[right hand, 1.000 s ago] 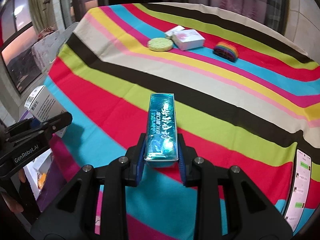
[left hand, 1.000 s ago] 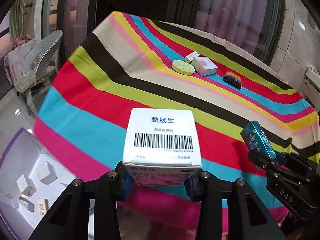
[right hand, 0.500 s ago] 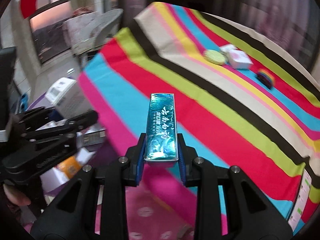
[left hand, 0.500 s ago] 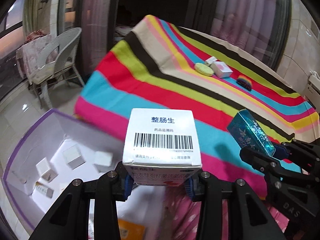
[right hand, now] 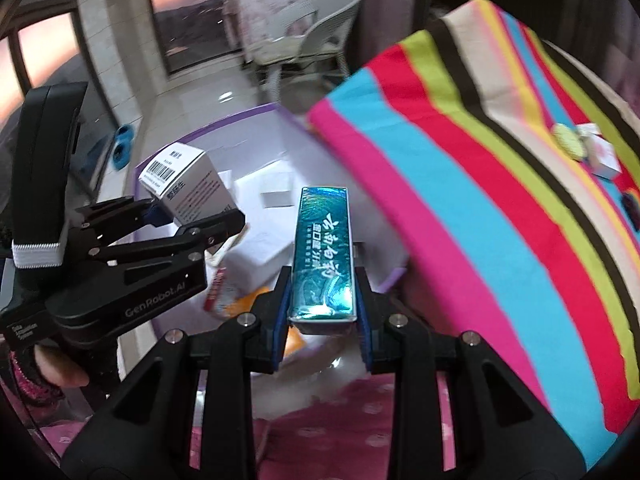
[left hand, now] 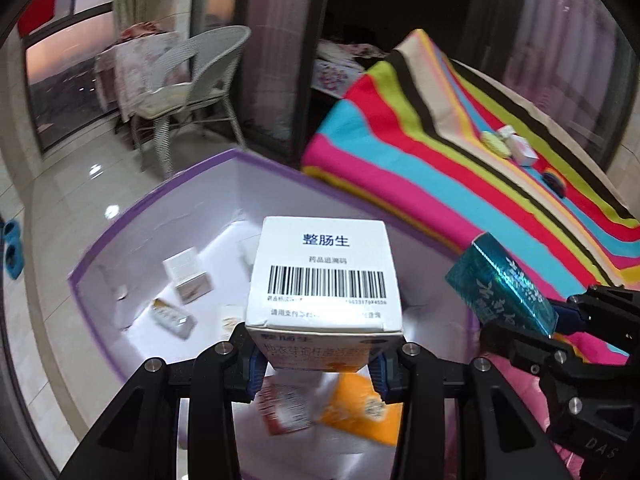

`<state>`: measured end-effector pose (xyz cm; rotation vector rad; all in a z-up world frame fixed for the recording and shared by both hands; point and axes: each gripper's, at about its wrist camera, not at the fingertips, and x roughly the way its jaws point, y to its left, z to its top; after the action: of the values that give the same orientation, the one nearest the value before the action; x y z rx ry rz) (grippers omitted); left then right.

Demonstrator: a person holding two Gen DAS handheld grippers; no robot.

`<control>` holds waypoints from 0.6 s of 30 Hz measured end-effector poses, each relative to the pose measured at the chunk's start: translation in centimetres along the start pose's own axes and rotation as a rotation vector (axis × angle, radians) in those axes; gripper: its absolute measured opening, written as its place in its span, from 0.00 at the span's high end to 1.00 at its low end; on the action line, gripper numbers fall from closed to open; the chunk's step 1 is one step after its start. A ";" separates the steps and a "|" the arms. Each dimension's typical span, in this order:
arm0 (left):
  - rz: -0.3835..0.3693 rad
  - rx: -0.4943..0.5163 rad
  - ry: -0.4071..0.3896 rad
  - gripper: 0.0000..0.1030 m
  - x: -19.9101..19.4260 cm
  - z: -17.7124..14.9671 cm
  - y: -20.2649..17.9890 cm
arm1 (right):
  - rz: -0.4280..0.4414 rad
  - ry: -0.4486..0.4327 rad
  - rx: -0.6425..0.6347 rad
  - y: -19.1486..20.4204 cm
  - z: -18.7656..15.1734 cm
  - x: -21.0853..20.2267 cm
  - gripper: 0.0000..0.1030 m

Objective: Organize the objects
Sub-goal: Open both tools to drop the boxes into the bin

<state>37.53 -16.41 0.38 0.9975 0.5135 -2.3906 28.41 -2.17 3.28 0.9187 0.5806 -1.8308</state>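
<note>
Your white box [left hand: 324,276] is clamped between the pads of the left tool [left hand: 318,364], barcode face up, hanging over the purple-rimmed bin [left hand: 160,200]. Just right of it, the teal box [right hand: 323,252] sits pinched lengthwise in your right tool [right hand: 322,328], also above the bin. Below both tools there are small cartons [left hand: 188,276] and an orange packet [left hand: 360,408] on the bin floor. Off to the right is the striped bed [right hand: 480,208].

Both black hand-held grippers tilt downward, side by side: left hand-held gripper [left hand: 318,364] and right hand-held gripper [right hand: 322,326] each clamped.
</note>
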 end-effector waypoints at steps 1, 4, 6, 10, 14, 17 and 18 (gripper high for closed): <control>0.012 -0.009 0.000 0.59 0.0 0.0 0.5 | 0.011 0.005 -0.007 0.4 0.1 0.3 0.68; 0.039 -0.019 0.001 0.59 0.3 0.2 1.2 | 0.042 0.016 -0.030 1.5 0.5 1.3 0.68; 0.056 -0.023 0.003 0.59 0.4 0.3 1.7 | 0.059 0.019 -0.053 2.1 0.6 1.7 0.68; 0.100 -0.033 0.017 0.59 0.9 0.7 2.5 | 0.096 0.023 -0.078 2.9 0.8 2.8 0.68; 0.183 -0.034 0.038 0.58 1.8 1.3 3.0 | 0.131 0.027 -0.081 3.0 1.0 3.8 0.68; 0.256 -0.073 0.047 0.44 2.1 1.9 3.1 | 0.151 0.016 -0.106 3.1 1.2 4.1 0.65; 0.272 -0.092 0.042 0.34 2.0 2.2 3.0 | 0.151 0.017 -0.112 2.8 1.3 4.1 0.59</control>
<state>36.82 -20.56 -0.11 1.0098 0.4661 -2.0917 29.48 -6.51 0.77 0.8798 0.6012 -1.6404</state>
